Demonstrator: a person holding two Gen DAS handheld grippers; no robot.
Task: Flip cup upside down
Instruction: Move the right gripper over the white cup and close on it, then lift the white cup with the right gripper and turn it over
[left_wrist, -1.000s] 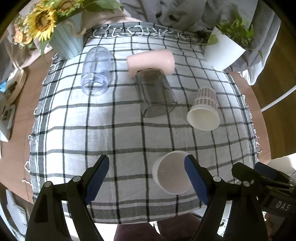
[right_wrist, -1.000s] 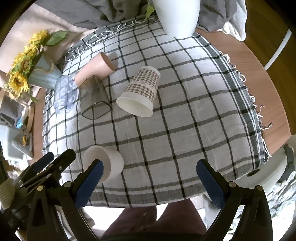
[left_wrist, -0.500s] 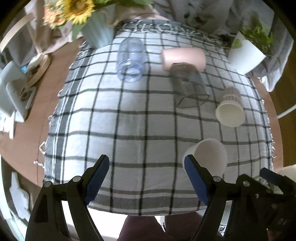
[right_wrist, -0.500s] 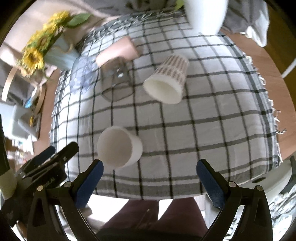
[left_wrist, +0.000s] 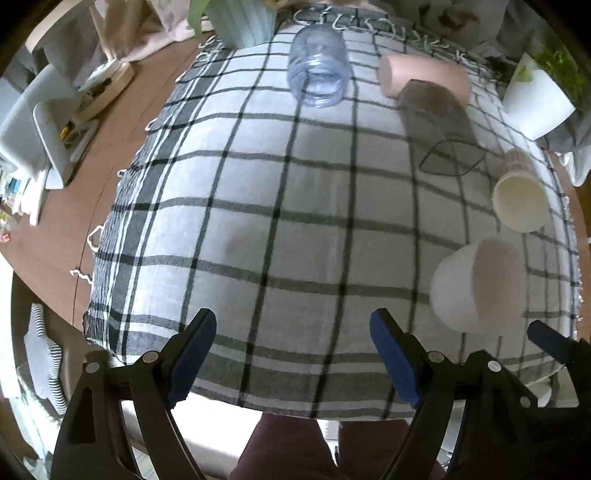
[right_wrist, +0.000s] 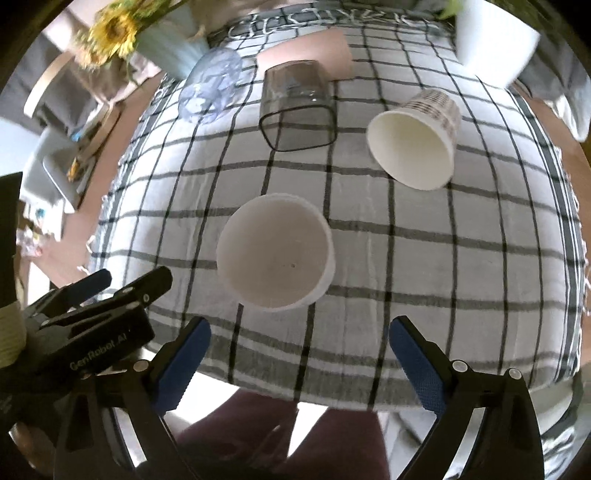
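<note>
A white cup (right_wrist: 275, 254) lies on its side on the checked cloth (right_wrist: 424, 258) near the front edge, its mouth facing the right wrist camera. It also shows at the right of the left wrist view (left_wrist: 476, 288). My right gripper (right_wrist: 295, 356) is open and empty, just in front of the cup, not touching it. My left gripper (left_wrist: 291, 354) is open and empty over the front edge of the cloth, left of the cup. The left gripper also shows at the lower left of the right wrist view (right_wrist: 99, 295).
A patterned paper cup (right_wrist: 417, 144), a smoky glass (right_wrist: 295, 107), a clear jar (right_wrist: 212, 86) and a pink cup (right_wrist: 306, 53) lie on their sides further back. A sunflower vase (right_wrist: 162, 44) and a white plant pot (right_wrist: 491, 37) stand at the back.
Both grippers have moved left and the right one has swung round to face the white cup's mouth. The cup now sits centred ahead of the right gripper. Both grippers stay open.
</note>
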